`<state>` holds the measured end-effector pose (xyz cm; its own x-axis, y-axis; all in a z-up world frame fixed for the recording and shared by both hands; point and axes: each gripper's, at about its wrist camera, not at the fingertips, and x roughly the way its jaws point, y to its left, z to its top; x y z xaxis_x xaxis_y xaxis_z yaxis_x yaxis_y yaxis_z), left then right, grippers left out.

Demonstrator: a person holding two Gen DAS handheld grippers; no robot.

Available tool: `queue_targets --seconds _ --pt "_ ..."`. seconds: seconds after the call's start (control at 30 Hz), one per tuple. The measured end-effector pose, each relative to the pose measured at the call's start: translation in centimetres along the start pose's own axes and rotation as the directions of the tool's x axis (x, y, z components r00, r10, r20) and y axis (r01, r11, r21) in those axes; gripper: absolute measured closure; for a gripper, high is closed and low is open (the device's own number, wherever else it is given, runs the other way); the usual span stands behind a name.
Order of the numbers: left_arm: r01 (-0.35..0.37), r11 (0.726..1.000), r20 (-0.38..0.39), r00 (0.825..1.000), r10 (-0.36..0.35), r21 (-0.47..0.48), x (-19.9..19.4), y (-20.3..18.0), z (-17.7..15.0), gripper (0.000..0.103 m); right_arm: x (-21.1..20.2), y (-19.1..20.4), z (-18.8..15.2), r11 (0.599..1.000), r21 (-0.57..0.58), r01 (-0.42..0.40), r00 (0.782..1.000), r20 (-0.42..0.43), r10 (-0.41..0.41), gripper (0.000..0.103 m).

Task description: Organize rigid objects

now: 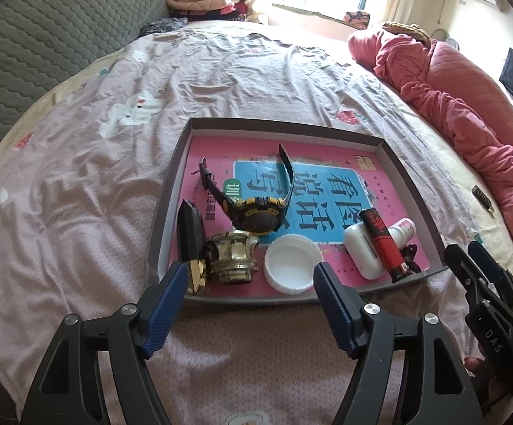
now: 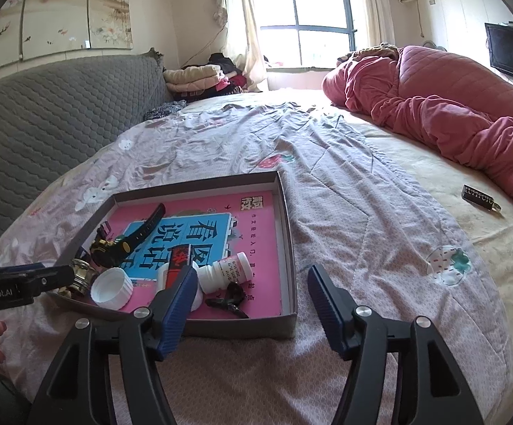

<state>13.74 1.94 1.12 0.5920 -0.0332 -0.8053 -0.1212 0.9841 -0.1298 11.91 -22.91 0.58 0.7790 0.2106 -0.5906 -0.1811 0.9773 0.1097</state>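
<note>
A shallow grey box (image 1: 403, 168) (image 2: 288, 219) lies on the bed with a pink book as its floor. In it are a black-and-yellow watch (image 1: 260, 214) (image 2: 114, 246), a brass fitting (image 1: 231, 255), a black-and-gold piece (image 1: 191, 237), a white cap (image 1: 290, 260) (image 2: 111, 287), a white case (image 1: 360, 248), a red-and-black lighter (image 1: 383, 241) (image 2: 177, 260), a small white bottle (image 1: 403, 229) (image 2: 226, 269) and a black clip (image 2: 229, 299). My left gripper (image 1: 251, 281) is open at the box's near edge. My right gripper (image 2: 251, 285) is open over the near right corner.
A small black engraved bar (image 2: 477, 198) (image 1: 483, 196) lies on the bare sheet to the right. A red quilt (image 2: 451, 113) is heaped along the right side. A grey padded headboard (image 2: 44, 117) and folded clothes (image 2: 194, 74) are at the left and back.
</note>
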Motion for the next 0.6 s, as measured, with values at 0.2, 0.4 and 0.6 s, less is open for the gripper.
queue_targets --seconds 0.2,0.4,0.6 --pt "-0.009 1.0 -0.004 1.0 0.009 0.003 -1.0 -0.4 -1.4 0.026 -1.2 0.8 -0.3 1.0 -0.025 -0.009 1.0 0.012 0.009 0.035" --pt "-0.021 1.0 0.006 1.0 0.021 -0.001 -2.2 -0.4 -2.4 0.026 -2.6 1.5 -0.9 0.999 -0.044 -0.009 1.0 0.018 0.01 0.035" --pt "-0.034 0.999 0.004 0.999 0.034 -0.013 -3.2 -0.4 -3.3 0.026 -3.8 2.0 -1.5 0.998 -0.053 -0.016 1.0 0.019 0.017 0.035"
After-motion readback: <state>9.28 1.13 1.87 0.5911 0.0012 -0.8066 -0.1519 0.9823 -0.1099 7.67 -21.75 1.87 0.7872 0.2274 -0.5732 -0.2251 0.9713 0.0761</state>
